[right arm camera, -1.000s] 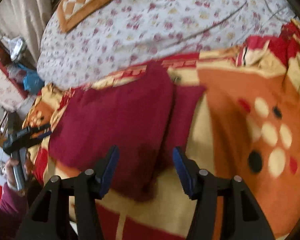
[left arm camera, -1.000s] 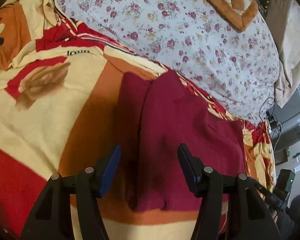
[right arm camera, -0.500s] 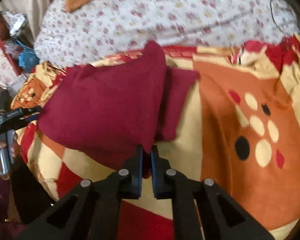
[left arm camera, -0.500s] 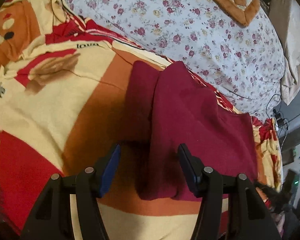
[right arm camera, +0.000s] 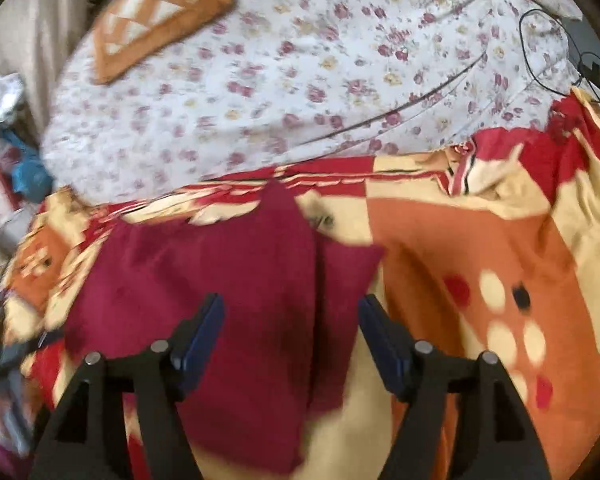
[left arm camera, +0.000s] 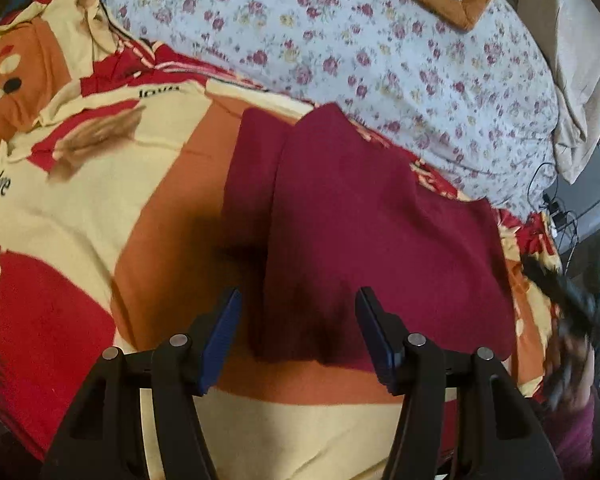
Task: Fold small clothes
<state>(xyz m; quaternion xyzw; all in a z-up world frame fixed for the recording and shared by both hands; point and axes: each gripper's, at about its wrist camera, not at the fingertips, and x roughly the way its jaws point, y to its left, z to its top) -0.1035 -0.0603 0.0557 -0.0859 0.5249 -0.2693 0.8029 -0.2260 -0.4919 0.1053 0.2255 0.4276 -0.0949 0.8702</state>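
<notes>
Standing apart and empty, the right tool (right arm camera: pixel 290 334) has just been opening, nothing between its jaws; the left tool (left arm camera: pixel 298 334) likewise gapes empty. Ahead of both, the maroon garment (left arm camera: pixel 364 232) lies folded on the patterned blanket (left arm camera: pixel 80 208). Risk: a careless regrasp drags the upper layer, undoing the fold.

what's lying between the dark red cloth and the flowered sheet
A strip of the red, cream and orange blanket, seen in the right wrist view between maroon cloth and sheet.
</notes>
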